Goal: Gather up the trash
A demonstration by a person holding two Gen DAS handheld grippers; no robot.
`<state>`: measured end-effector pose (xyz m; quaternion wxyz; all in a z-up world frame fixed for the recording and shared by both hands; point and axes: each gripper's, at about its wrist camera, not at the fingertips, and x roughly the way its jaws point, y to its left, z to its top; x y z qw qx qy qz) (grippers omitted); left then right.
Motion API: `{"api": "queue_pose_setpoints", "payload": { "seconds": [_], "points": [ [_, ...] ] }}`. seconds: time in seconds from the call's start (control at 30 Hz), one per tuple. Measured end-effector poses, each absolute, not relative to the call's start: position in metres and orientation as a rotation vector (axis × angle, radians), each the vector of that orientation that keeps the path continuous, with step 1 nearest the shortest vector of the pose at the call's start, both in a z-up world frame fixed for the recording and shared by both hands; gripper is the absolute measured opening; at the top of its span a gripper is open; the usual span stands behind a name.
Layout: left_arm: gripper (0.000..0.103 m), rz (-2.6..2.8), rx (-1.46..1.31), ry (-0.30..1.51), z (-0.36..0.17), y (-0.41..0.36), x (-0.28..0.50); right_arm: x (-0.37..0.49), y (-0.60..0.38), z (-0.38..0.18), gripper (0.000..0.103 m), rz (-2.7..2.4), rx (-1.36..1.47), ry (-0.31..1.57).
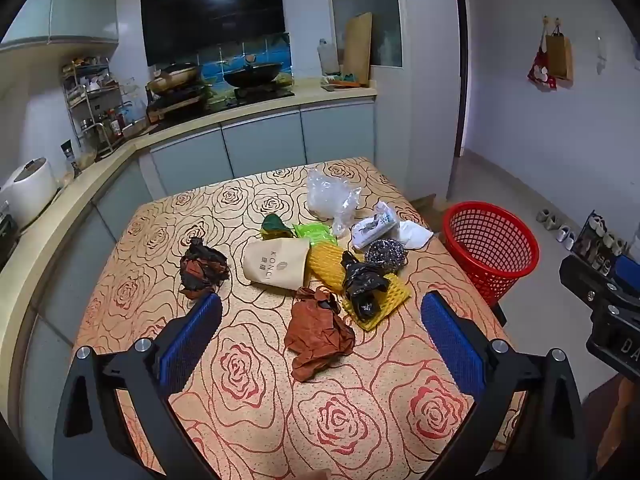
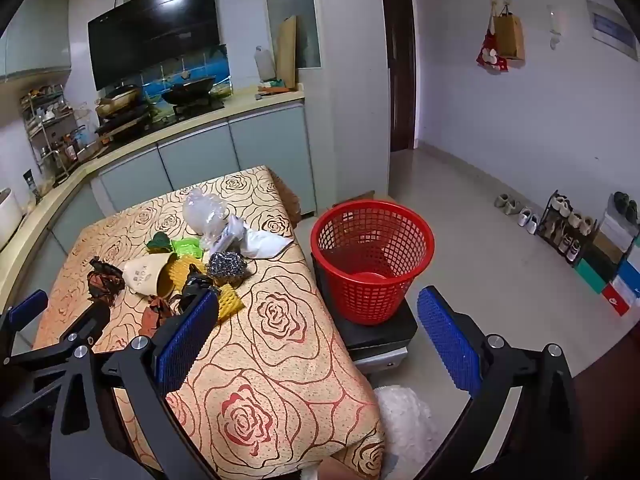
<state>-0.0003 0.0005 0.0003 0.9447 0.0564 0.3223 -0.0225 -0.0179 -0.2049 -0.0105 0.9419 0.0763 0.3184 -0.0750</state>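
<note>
While both tongs hung above the table (image 1: 248, 400), the trash sat in a heap ahead of them. L gripper (image 1: 320, 320) was spread wide, nothing between its blue pads; brown paper (image 1: 316, 332) lay on the cloth right between the fingertips in its view, below them. Beyond that: black bag (image 1: 362, 280) on yellow foam net (image 1: 376, 300), beige cup (image 1: 278, 262), steel scrubber (image 1: 386, 254), clear plastic (image 1: 330, 196), white wrapper (image 1: 414, 234), green bits (image 1: 312, 232). Dark crumpled wad (image 1: 200, 268) lay off to the left, apart from the heap, just past the L pad.

R gripper (image 2: 320, 320) also wide & empty, held over the table's right edge, pointing toward the red basket (image 2: 372, 264); heap was to its left, near its left pad.

Both held tilted downward, L one more steeply.

Basket stood upright beside the table on a dark box (image 2: 376, 332), off the floor; couldn't make out any trash inside, only its red bottom.
</note>
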Motion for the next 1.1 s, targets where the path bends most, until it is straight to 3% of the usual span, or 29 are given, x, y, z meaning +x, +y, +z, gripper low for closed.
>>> {"api": "queue_pose_setpoints", "payload": {
  "seconds": [1.1],
  "points": [
    [0.096, -0.096, 0.134, 0.684, -0.008, -0.019, 0.015, -0.007, -0.220, -0.025, 0.097, -0.212, 0.165, 0.685]
  ]
}}
